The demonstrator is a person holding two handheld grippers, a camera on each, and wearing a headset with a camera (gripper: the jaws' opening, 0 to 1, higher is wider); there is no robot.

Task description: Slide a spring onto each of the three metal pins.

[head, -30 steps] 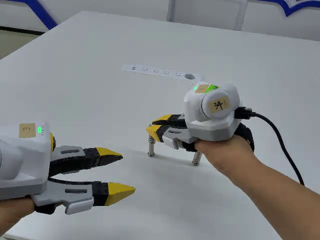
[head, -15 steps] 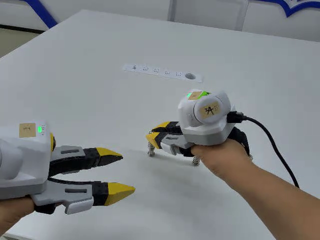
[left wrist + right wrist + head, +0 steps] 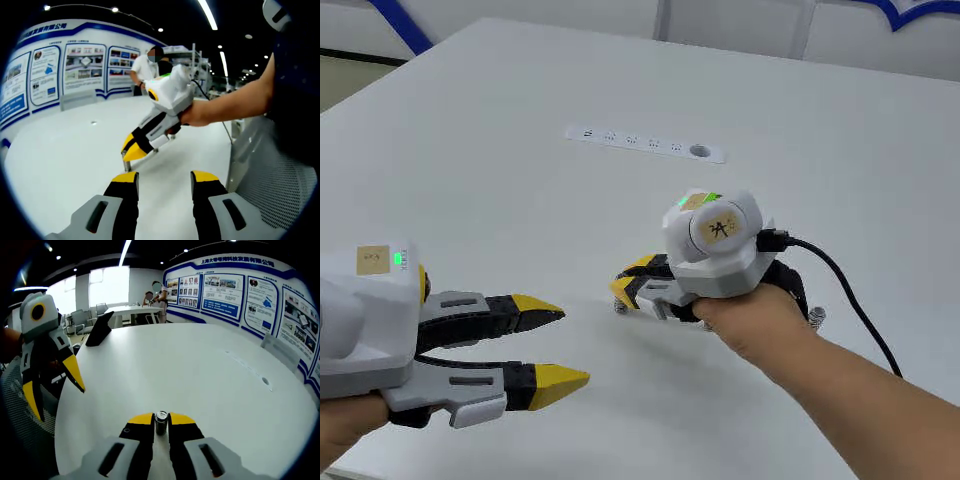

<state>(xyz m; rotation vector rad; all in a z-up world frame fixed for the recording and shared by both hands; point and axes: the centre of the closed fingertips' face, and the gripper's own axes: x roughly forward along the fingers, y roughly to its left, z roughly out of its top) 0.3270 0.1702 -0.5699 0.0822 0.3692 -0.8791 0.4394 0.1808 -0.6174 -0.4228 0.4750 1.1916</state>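
My right gripper (image 3: 619, 287) is low over the white table (image 3: 500, 150), its yellow tips almost touching the surface. In the right gripper view its jaws (image 3: 161, 420) are shut on a small upright metal spring (image 3: 161, 422) with a dark hollow top. A pin (image 3: 620, 306) stands right under those tips, mostly hidden. Another small metal pin (image 3: 815, 317) stands behind the hand holding the right gripper. My left gripper (image 3: 575, 347) hangs open and empty at the lower left, well short of the pins. The left gripper view has its own jaws (image 3: 165, 177) apart, facing the right gripper (image 3: 134, 148).
A white power strip (image 3: 645, 143) lies flat farther back on the table. A black cable (image 3: 850, 290) runs from the right gripper toward the right edge. People stand far off in the room (image 3: 146, 67).
The right gripper has gone down and slightly left, bringing its tips from above the pin almost to the table. The left gripper has stayed where it was.
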